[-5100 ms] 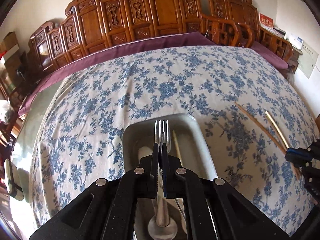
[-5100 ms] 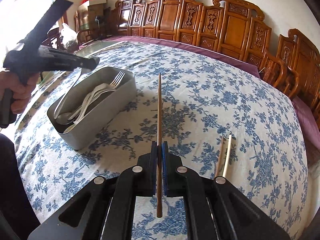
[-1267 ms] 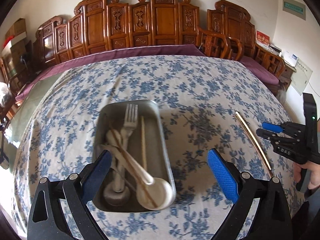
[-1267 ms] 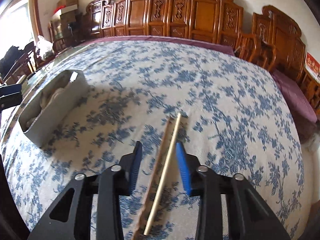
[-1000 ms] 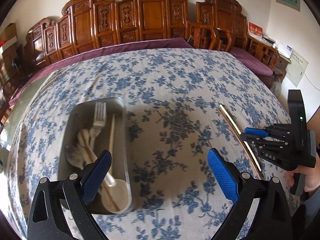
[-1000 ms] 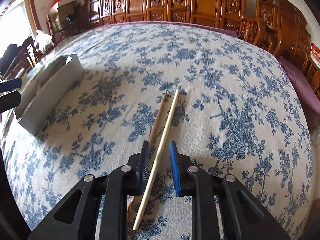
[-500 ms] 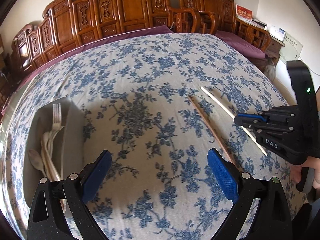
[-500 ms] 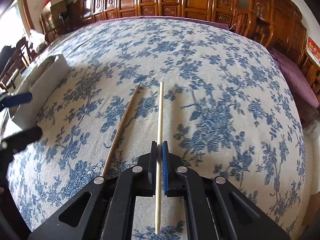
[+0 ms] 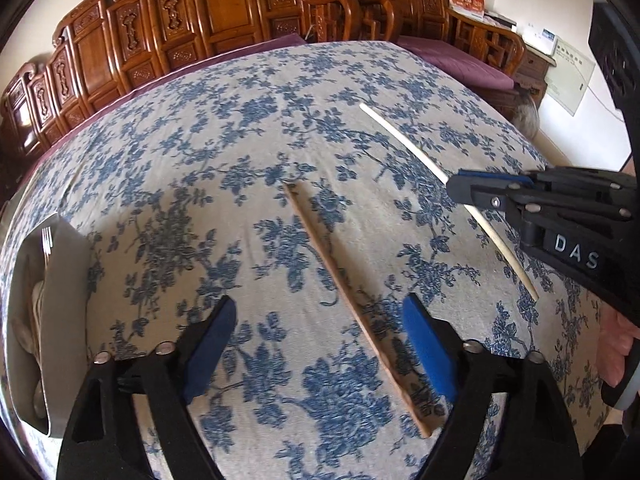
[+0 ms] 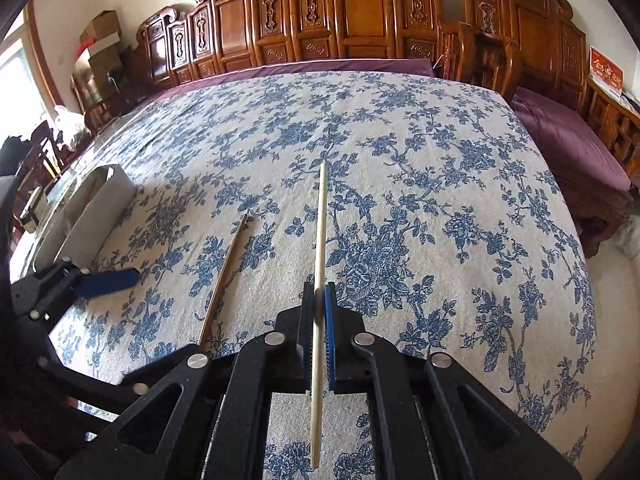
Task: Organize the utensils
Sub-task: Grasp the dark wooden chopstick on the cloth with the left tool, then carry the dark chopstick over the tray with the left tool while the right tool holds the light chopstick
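Carved wooden chairs (image 10: 360, 16) ringed the far side of the table, and a blue-flowered tablecloth (image 10: 400, 140) covered the top over a purple underlay (image 10: 568, 136). Your right gripper (image 10: 319, 312) was clenched on the pale chopstick (image 10: 320, 260), which ran straight forward between the pads, its tip lifted above the cloth. Your left gripper (image 9: 316, 344) stood released, blue pads wide apart on either side of the darker wooden chopstick (image 9: 348, 292), which lay flat on the cloth with nothing touching it. That dark chopstick (image 10: 224, 276) sat just beside the pale one, to its left, with bare cloth between them. Only your left camera looked into the grey metal tray (image 9: 64, 320) at the table's left edge, where fork tines (image 9: 47, 240) and pale handles showed; your right camera caught just the tray's outer wall (image 10: 96, 216), contents hidden. Your left view also showed the right gripper (image 9: 464, 190) from the side, its black body crossing the pale chopstick (image 9: 404, 136).
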